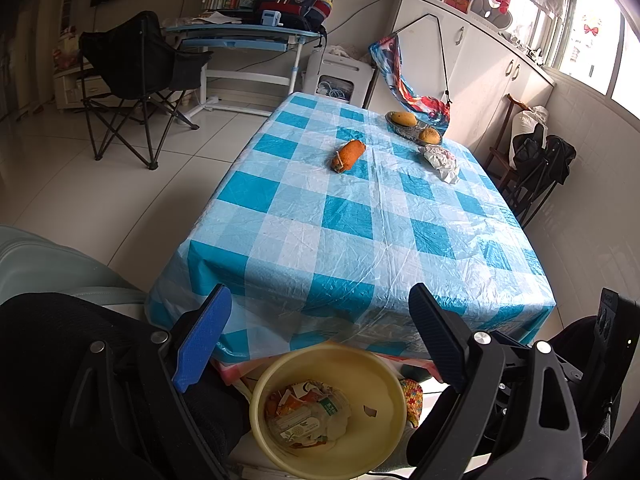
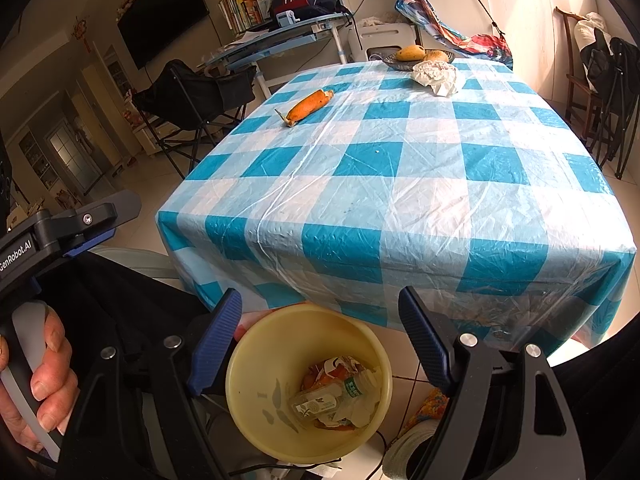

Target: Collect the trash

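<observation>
Below both spread, empty grippers, left gripper (image 1: pixel 320 336) and right gripper (image 2: pixel 320 340), sits the yellow bin (image 2: pixel 280 344); orange peel (image 2: pixel 308 106) and crumpled paper (image 2: pixel 436 76) lie well beyond it.

My right gripper (image 2: pixel 320 340) hangs wide open over the yellow bin (image 2: pixel 308 384). An orange peel (image 2: pixel 308 106) and crumpled paper (image 2: pixel 436 76) lie on the counter (image 2: pixel 400 184).
</observation>
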`<control>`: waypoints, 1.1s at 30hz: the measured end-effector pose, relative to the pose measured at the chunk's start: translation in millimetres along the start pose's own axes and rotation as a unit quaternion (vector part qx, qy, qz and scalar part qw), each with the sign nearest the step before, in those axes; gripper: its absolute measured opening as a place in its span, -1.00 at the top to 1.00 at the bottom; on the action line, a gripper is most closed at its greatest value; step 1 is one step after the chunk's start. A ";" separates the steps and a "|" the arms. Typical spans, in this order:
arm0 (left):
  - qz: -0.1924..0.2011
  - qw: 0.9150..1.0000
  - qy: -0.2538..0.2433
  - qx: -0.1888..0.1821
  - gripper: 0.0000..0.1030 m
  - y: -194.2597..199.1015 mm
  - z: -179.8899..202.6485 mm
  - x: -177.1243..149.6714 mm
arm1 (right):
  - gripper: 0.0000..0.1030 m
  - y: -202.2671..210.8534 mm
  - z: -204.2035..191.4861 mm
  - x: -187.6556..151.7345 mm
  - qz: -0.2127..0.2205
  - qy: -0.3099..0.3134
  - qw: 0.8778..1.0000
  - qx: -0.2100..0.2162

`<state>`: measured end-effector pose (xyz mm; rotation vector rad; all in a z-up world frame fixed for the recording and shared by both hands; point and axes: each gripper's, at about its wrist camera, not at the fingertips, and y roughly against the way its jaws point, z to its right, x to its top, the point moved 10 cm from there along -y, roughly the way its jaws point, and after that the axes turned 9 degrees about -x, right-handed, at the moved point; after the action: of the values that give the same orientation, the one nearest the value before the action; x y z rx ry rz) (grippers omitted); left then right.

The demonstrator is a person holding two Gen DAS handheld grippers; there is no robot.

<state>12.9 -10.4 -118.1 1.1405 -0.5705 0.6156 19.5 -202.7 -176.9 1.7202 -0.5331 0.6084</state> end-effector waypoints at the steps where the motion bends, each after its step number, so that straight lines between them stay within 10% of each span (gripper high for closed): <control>1: 0.000 1.000 0.000 0.000 -0.69 0.2 0.1 -0.1 | -0.50 0.1 -0.1 0.1 0.000 0.000 1.000 0.000; 33: 0.000 1.000 0.001 -0.001 -0.69 0.7 -0.7 -0.3 | -0.51 -1.0 -0.4 -4.2 -0.004 0.003 1.000 -0.003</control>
<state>12.3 -9.5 -118.0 1.1388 -0.5701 0.6163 17.0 -202.0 -180.3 1.7140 -0.5217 0.6055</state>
